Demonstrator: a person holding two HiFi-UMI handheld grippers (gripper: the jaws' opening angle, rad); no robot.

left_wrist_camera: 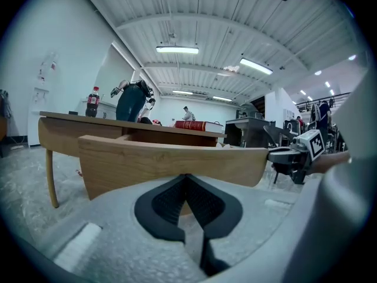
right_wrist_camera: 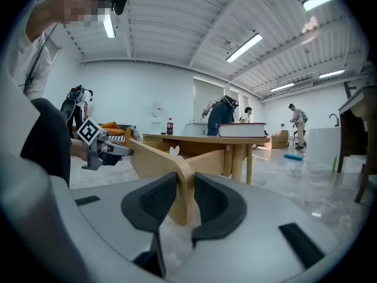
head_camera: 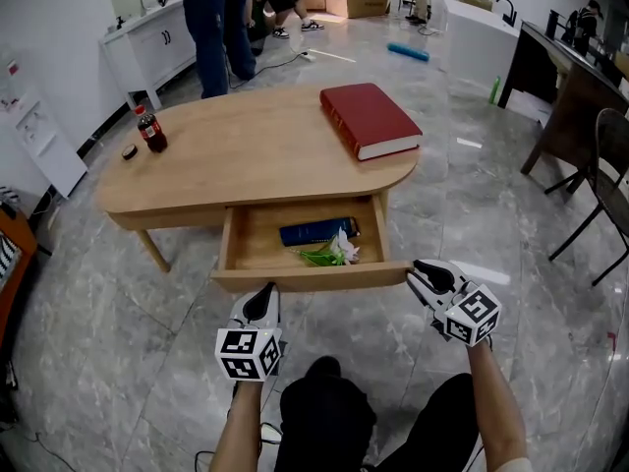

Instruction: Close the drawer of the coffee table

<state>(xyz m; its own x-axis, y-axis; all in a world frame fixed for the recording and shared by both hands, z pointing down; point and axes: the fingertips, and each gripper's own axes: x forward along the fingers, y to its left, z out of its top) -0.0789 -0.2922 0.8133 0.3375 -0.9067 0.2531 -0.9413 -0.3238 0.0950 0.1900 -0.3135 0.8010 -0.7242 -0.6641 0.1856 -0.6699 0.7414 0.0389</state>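
– Drawer (head_camera: 305,276) position?
– Pulled well out of the counter (head_camera: 256,155), front panel toward the person. Blue book (head_camera: 316,231) and a flower (head_camera: 339,252) inside.
– Jaws?
– Right gripper (head_camera: 418,271): jaws clamped across the panel's right end, wood between the pads. Left gripper (head_camera: 265,291): jaws pressed together, empty, tips right at the panel's lower edge.
– Counter top?
– Red book (head_camera: 369,118), cola bottle (head_camera: 150,131).

left gripper (head_camera: 266,293) at lower centre, jaws together; right gripper (head_camera: 417,271) at lower right, jaws clamping the drawer front (head_camera: 314,276) corner.
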